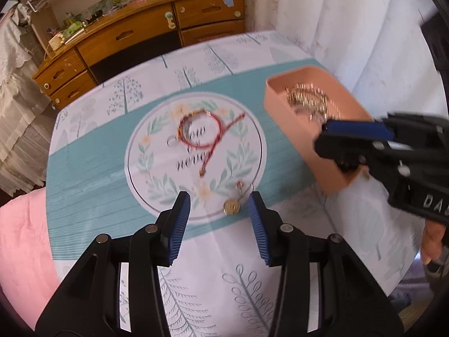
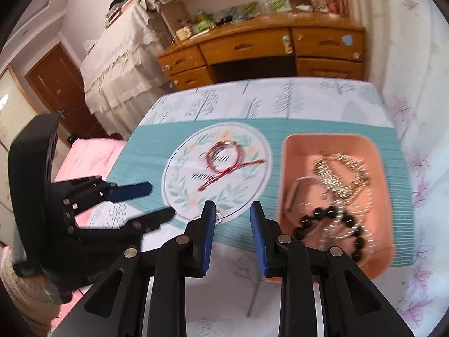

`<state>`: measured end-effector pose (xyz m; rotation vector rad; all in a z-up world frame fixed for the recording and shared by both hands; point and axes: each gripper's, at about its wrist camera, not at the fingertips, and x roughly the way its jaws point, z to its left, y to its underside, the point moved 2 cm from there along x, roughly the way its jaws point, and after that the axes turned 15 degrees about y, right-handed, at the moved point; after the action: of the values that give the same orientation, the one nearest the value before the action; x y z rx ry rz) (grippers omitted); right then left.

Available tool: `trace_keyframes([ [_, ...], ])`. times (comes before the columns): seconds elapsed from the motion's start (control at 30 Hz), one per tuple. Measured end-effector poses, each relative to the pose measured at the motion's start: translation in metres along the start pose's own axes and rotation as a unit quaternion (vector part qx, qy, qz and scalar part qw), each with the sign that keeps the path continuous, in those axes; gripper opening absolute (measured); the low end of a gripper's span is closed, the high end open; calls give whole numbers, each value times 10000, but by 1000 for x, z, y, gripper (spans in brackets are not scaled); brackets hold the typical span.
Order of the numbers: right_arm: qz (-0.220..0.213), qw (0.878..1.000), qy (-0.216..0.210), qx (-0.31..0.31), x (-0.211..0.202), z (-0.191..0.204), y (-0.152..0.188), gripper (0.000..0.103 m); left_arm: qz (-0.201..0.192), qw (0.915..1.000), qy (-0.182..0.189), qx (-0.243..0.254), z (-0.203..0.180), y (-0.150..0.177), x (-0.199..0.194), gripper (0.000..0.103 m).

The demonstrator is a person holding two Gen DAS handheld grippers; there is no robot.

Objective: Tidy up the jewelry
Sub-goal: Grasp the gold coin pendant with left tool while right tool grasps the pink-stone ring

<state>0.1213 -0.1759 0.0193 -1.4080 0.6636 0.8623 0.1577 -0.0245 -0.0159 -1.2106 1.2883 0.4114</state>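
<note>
Leaf-print tablecloth [image 1: 196, 266]; blurred wooden dresser [image 1: 146, 33]

Motion blur smears the chains [image 1: 307, 98] heaped in the pink tray [image 1: 280, 104].

Red cord bracelet [image 2: 224, 158] lies left of the pink tray [image 2: 289, 151].

One pink tray [image 2: 289, 151] holding one black bead bracelet [image 2: 331, 224] and a tangle of gold chains [image 2: 342, 168], number unclear. On the tablecloth [image 1: 92, 185]: one red cord bracelet [image 1: 200, 130], one gold pendant [image 1: 231, 207]. Two grippers.
</note>
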Motion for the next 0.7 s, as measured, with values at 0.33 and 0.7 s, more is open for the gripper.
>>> trace_keyframes([
  [0.33,652,9975,-273,-96,52,27,1,26,284,9991,149,294,-7,31,48,40],
  [0.7,908,9956,-196,-146,93,35,-6,26,98,9995,289,-63,9,25,65,36],
])
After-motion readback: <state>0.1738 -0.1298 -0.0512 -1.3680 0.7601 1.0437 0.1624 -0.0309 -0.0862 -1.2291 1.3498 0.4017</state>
